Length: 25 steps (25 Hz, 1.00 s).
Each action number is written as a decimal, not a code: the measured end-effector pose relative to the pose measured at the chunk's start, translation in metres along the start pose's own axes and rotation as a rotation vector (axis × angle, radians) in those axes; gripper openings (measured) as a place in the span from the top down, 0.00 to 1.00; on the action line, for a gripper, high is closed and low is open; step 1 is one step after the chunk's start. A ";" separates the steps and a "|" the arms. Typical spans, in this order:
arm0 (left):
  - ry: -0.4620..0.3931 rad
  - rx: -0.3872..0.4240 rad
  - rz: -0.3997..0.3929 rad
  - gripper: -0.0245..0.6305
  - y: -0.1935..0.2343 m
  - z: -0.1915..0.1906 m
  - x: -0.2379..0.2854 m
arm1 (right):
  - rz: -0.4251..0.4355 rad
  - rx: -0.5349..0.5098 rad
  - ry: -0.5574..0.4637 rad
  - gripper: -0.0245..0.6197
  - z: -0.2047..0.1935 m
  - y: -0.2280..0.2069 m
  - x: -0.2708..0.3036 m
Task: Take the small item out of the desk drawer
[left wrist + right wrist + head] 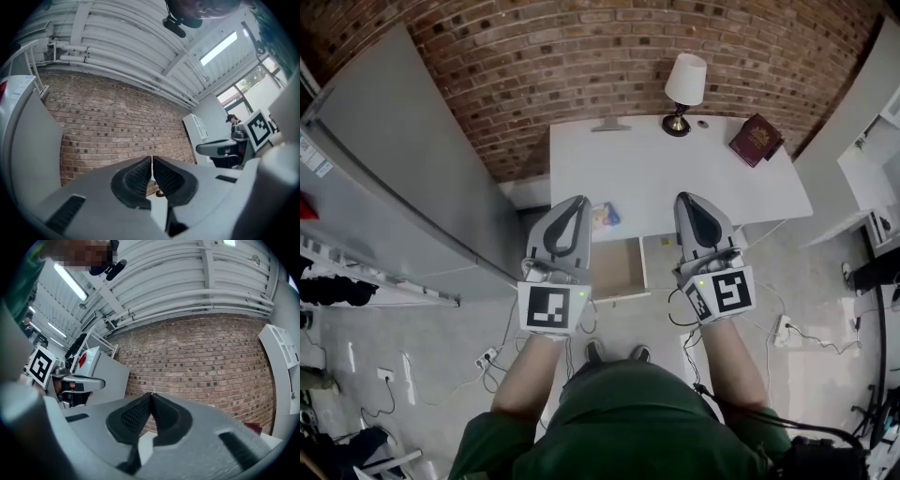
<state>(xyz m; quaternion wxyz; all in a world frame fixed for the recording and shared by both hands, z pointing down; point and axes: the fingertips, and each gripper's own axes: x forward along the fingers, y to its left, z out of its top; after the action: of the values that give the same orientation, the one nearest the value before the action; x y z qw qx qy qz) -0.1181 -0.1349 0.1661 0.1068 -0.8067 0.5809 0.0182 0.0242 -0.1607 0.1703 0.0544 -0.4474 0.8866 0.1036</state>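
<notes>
While the left gripper (pixel 577 201) and right gripper (pixel 687 198) are held up with jaws pressed together on nothing, the drawer (pixel 619 272) stands open below and between them, looking bare inside. A small colourful item (pixel 605 217) lies at the desk (pixel 675 178) edge just beside the left jaws, so the taking-out seems done.

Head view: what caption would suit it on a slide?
A person holds the shut left gripper and right gripper before the open drawer of a white desk.
</notes>
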 end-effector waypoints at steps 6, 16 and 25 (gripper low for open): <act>0.020 -0.011 0.000 0.95 0.011 -0.010 0.004 | -0.004 0.003 0.030 0.96 -0.010 0.000 0.006; -0.004 -0.006 -0.006 0.95 0.025 -0.019 0.009 | -0.007 -0.004 0.063 0.96 -0.021 0.006 0.014; 0.001 -0.023 -0.013 0.95 0.037 -0.025 0.011 | -0.013 -0.018 0.074 0.96 -0.022 0.013 0.023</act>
<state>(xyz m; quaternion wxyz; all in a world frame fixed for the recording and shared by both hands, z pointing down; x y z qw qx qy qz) -0.1516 -0.1610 0.1835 0.0972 -0.8117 0.5755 0.0237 0.0007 -0.1762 0.1894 0.0181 -0.4572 0.8842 0.0945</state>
